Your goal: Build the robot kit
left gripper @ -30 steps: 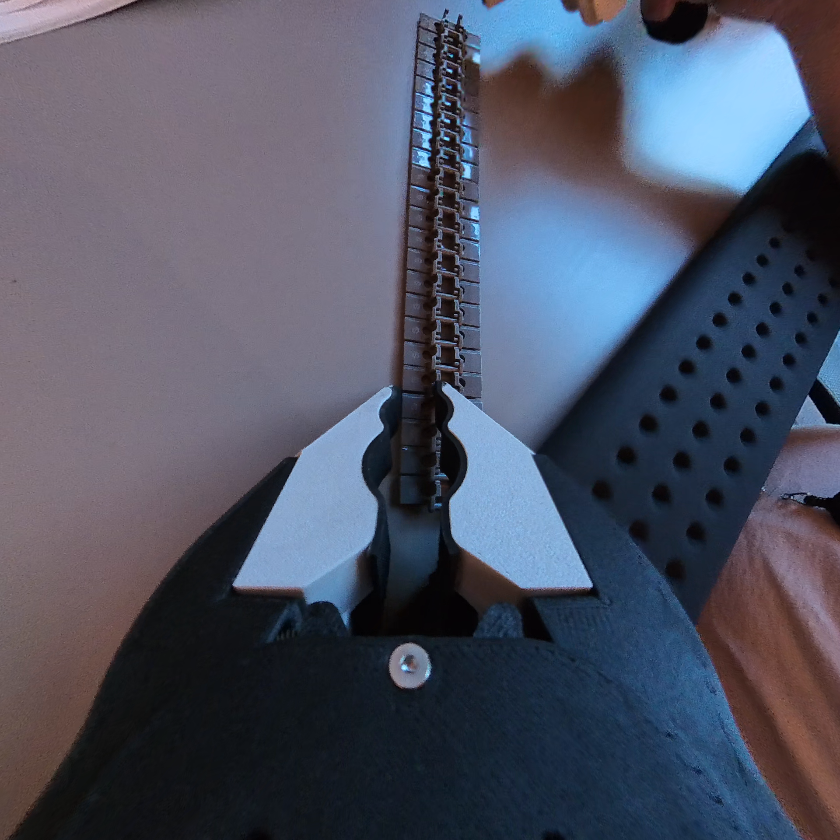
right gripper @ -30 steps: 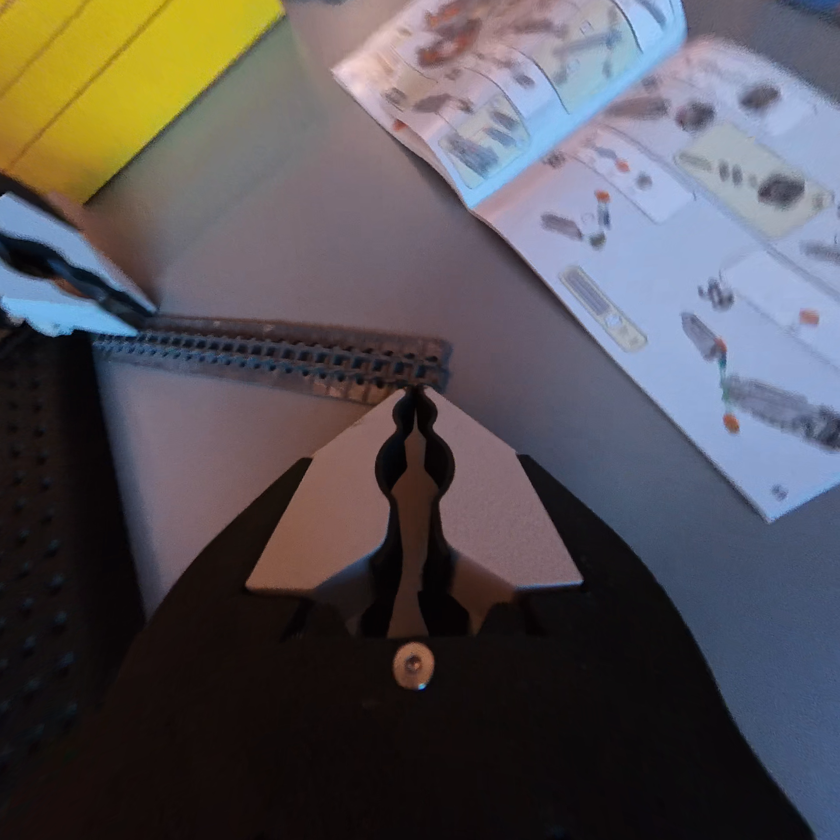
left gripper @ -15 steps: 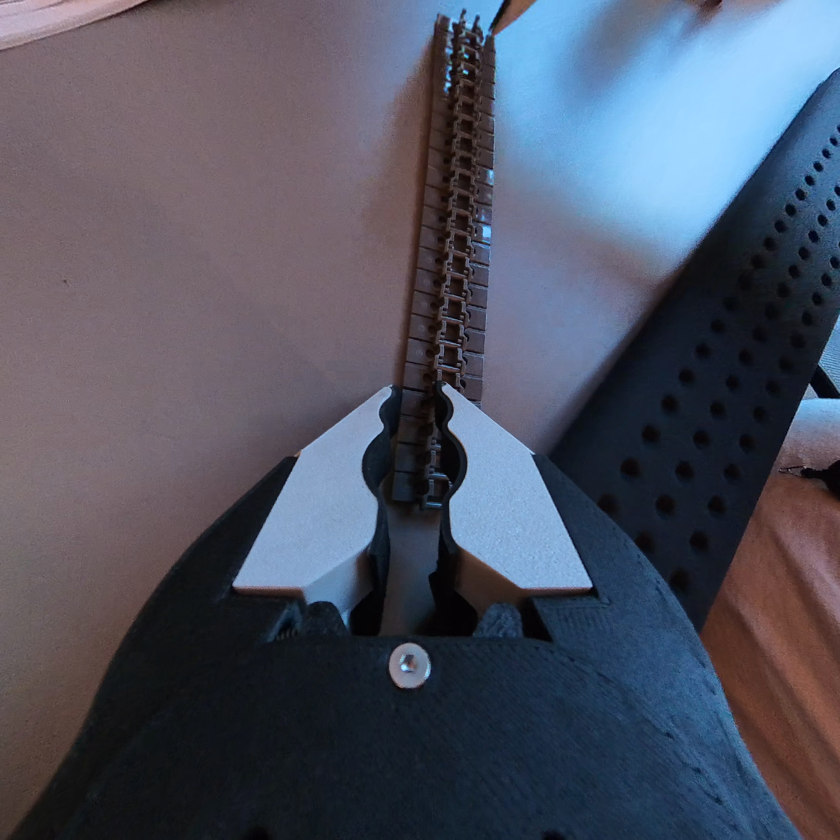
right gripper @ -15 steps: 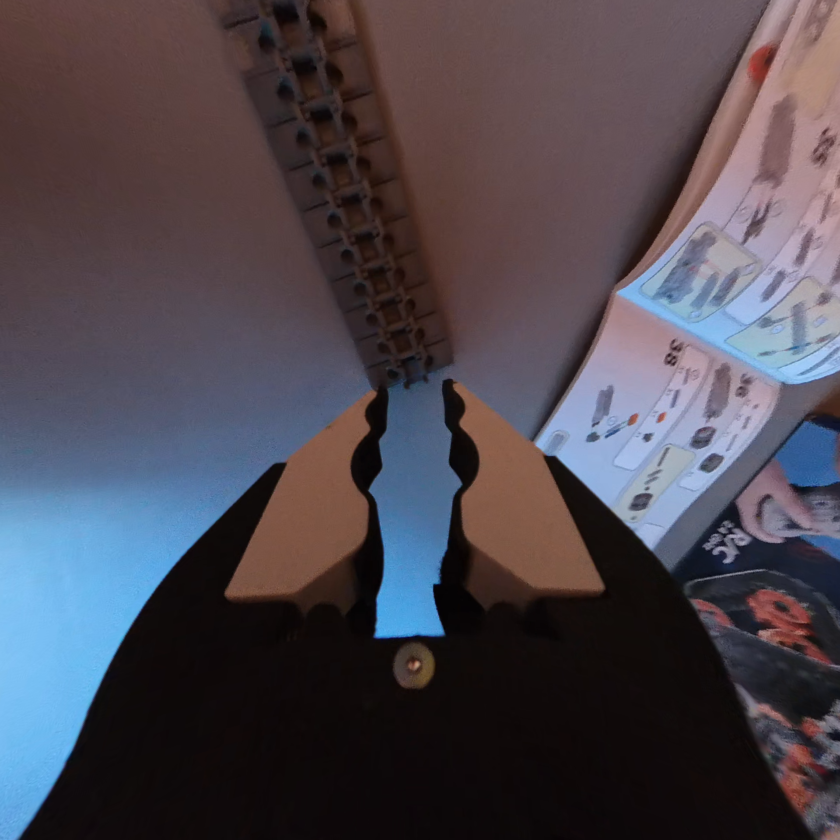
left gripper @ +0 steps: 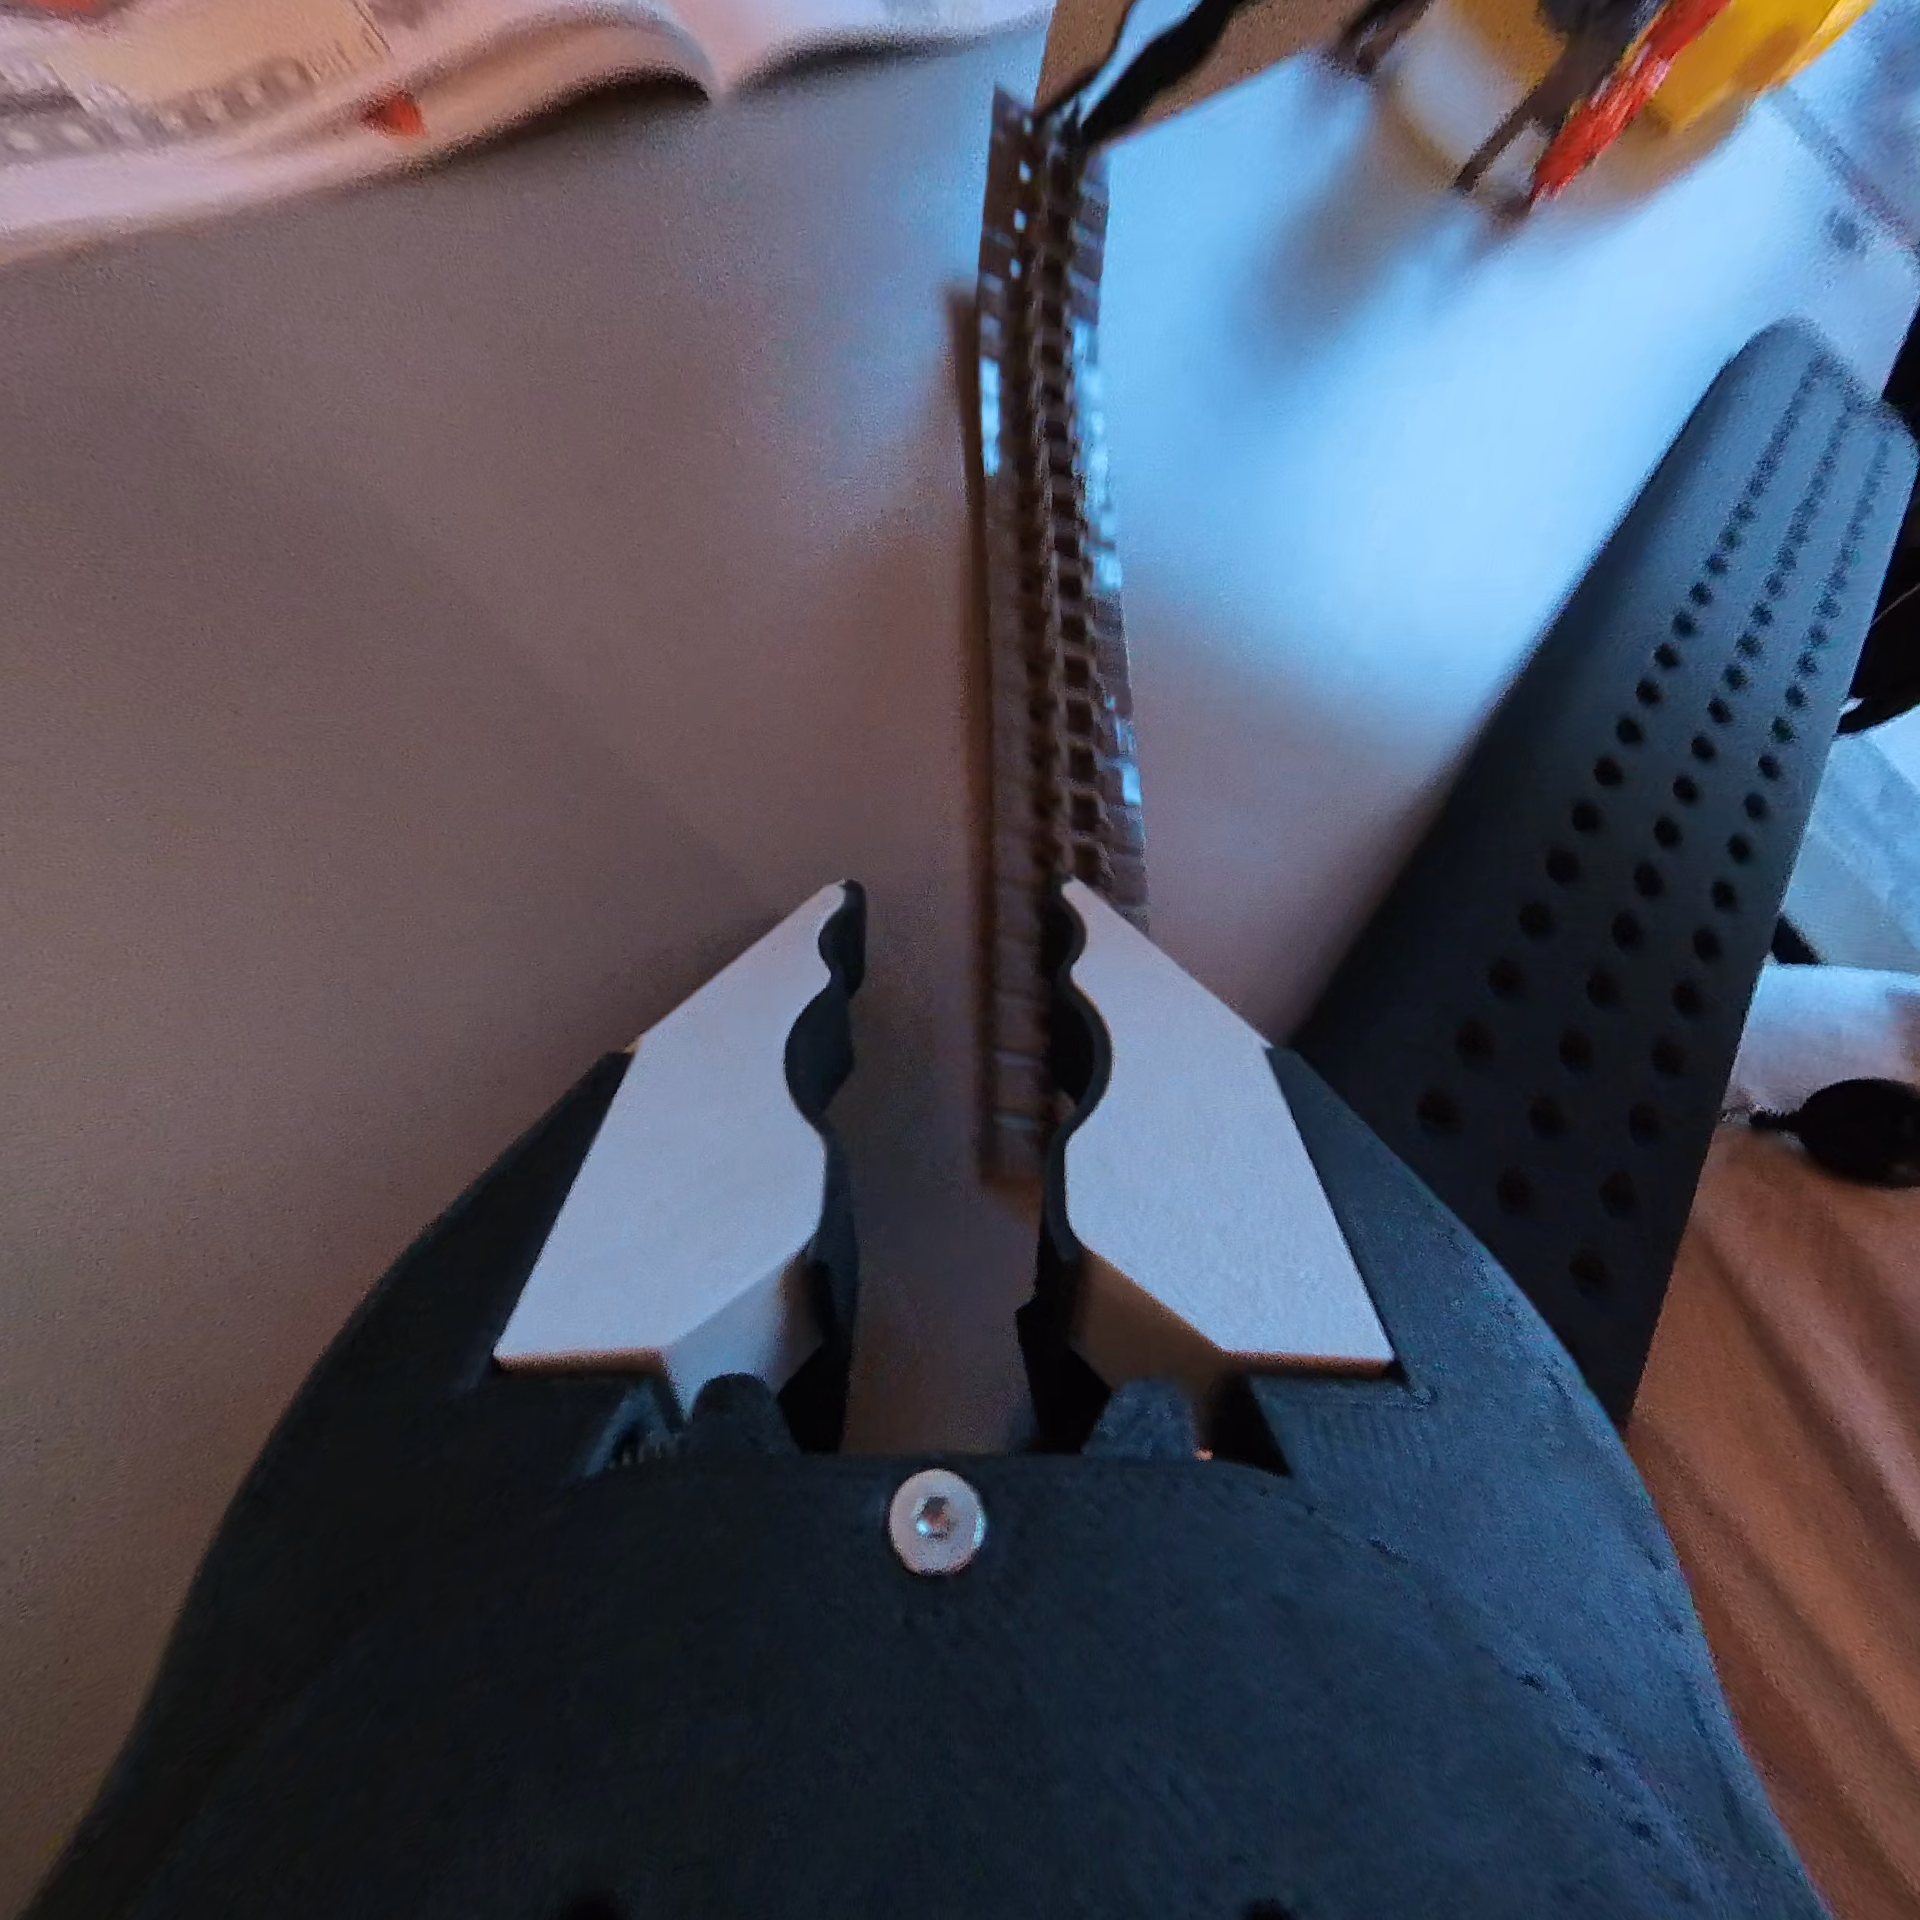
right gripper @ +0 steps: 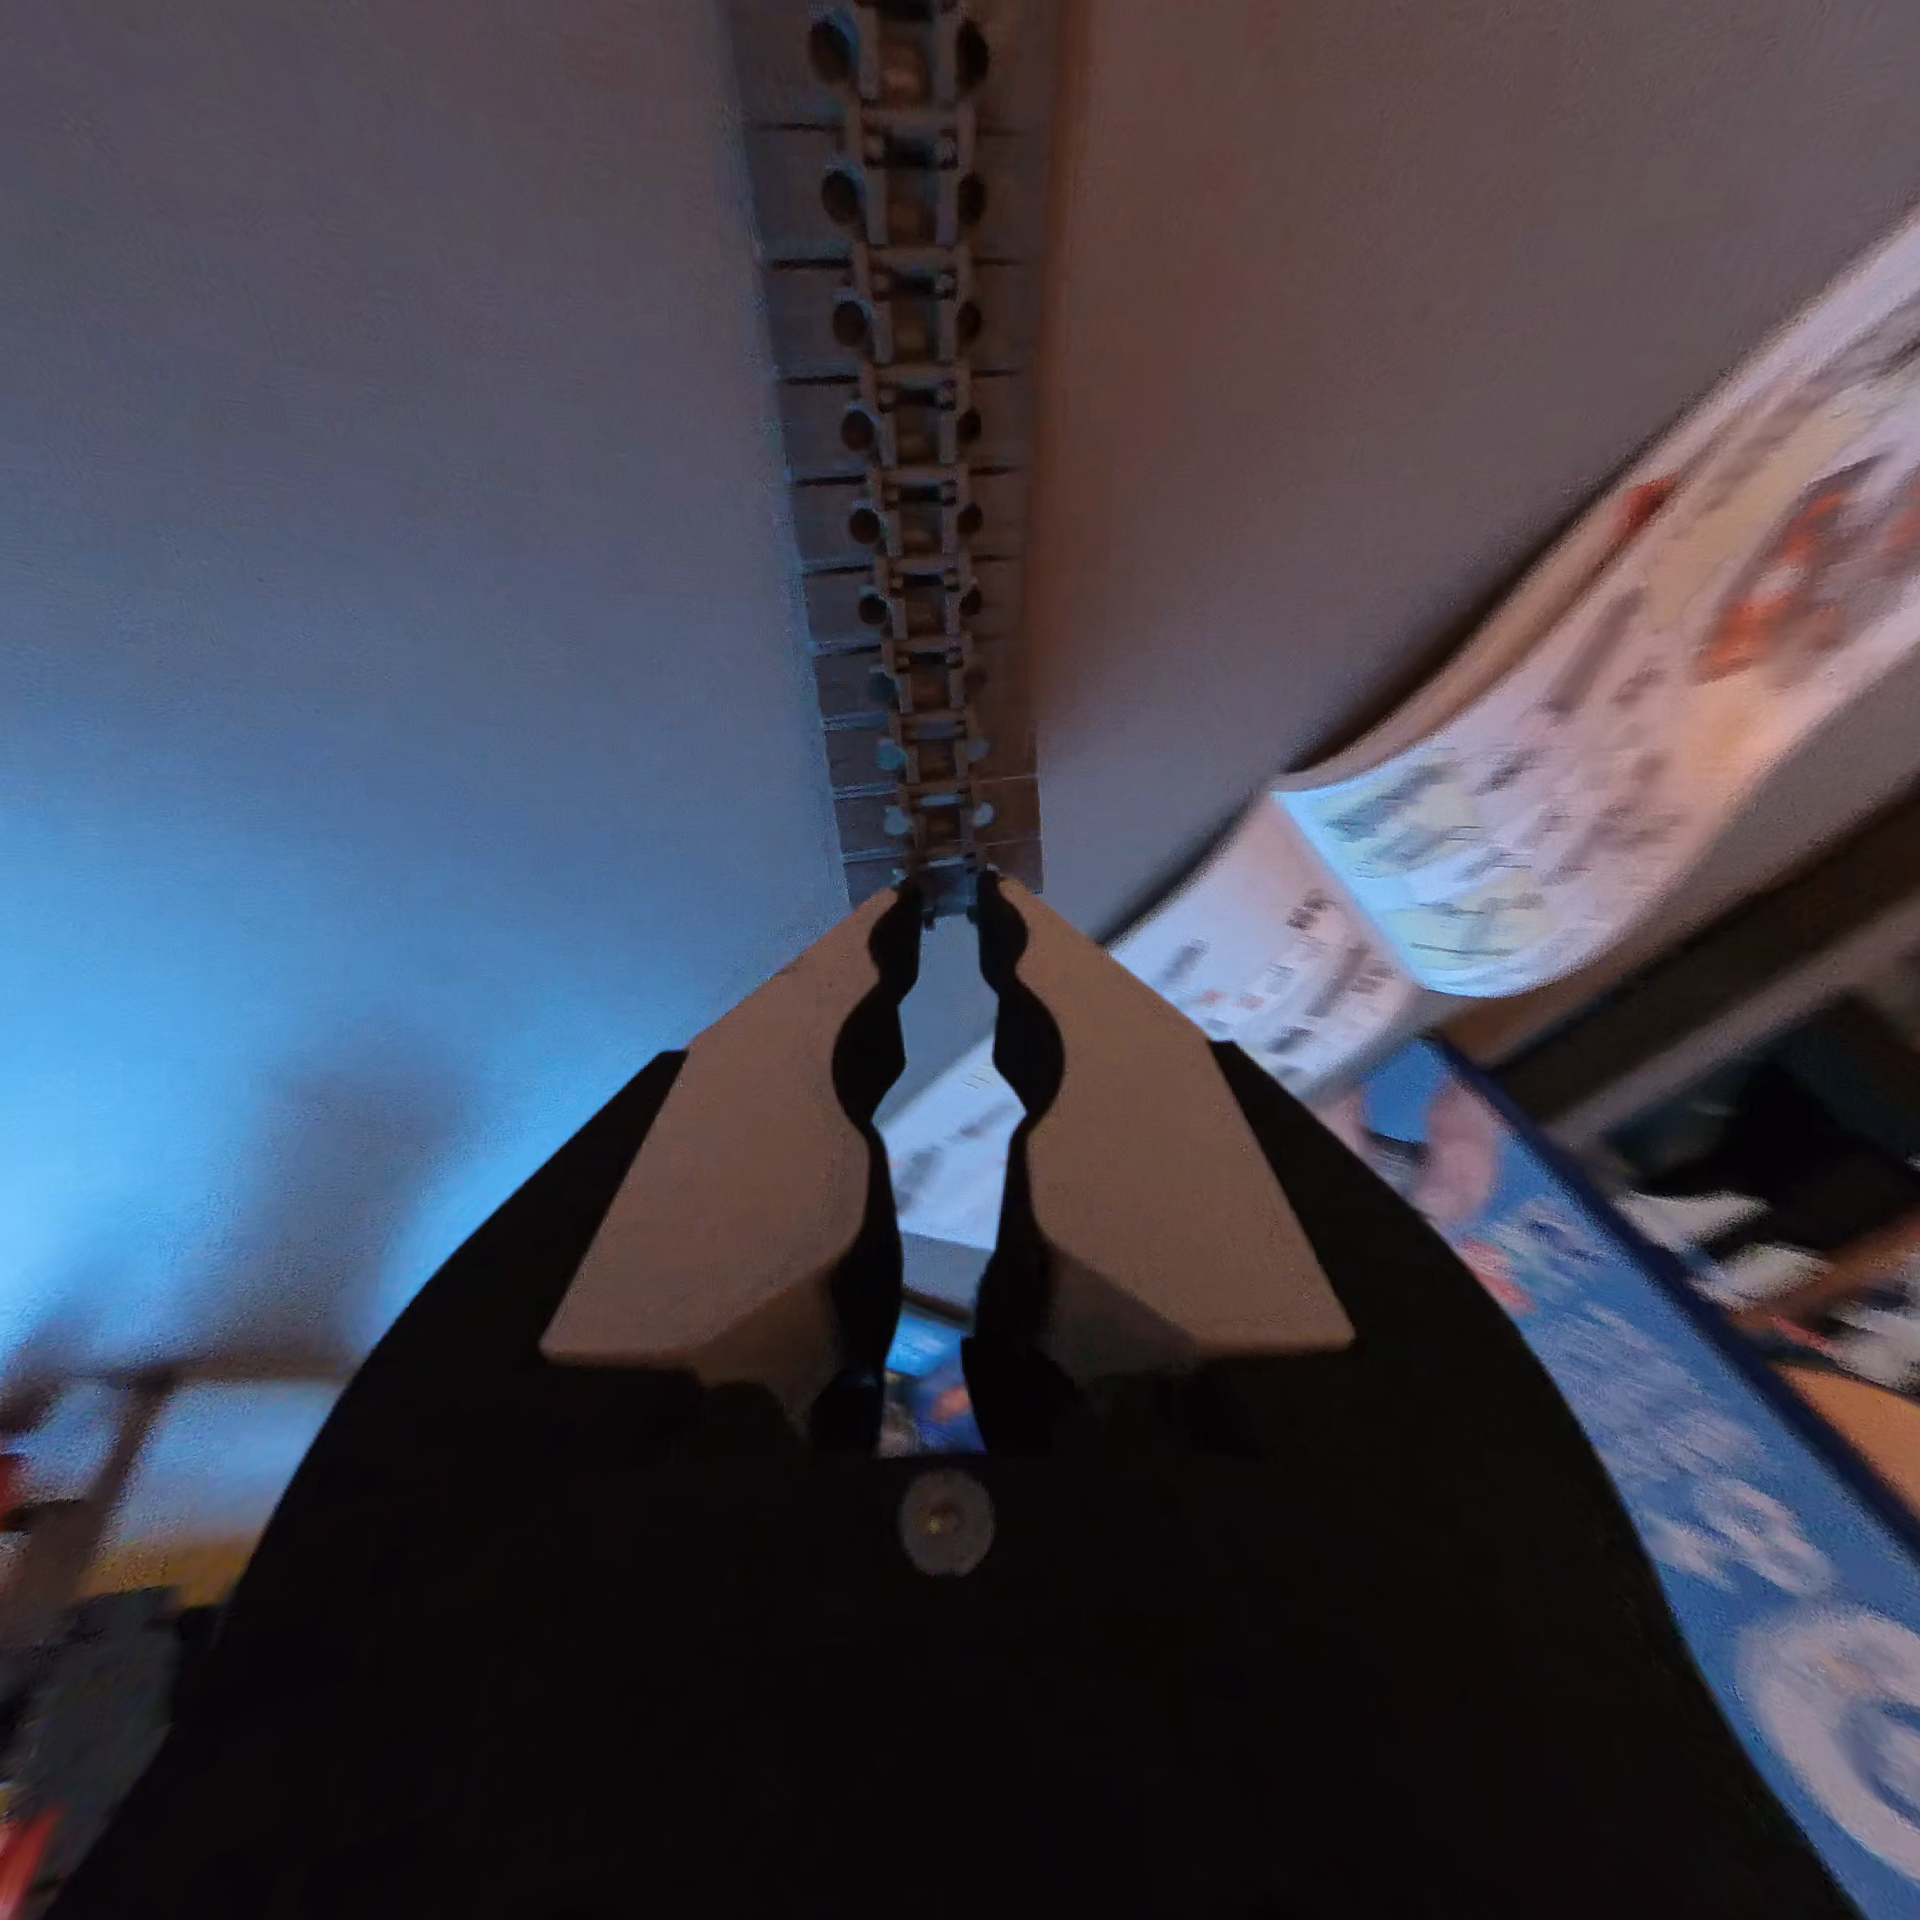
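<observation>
Looks like a home hobby desk or living room. Plain grey tabletop with open illustrated building-instruction booklet at 11 o'clock in left wrist view, same sort of pages at 3 o'clock in right wrist view. Grey link-track strip of toy bricks at 12 o'clock. Black perforated chair back at 3 o'clock, wood floor at 4 o'clock.

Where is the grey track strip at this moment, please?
The grey track strip lies on the table, one end between the open left tongs against the right finger, the far end pinched by the right tongs, beside the open booklet.
</observation>
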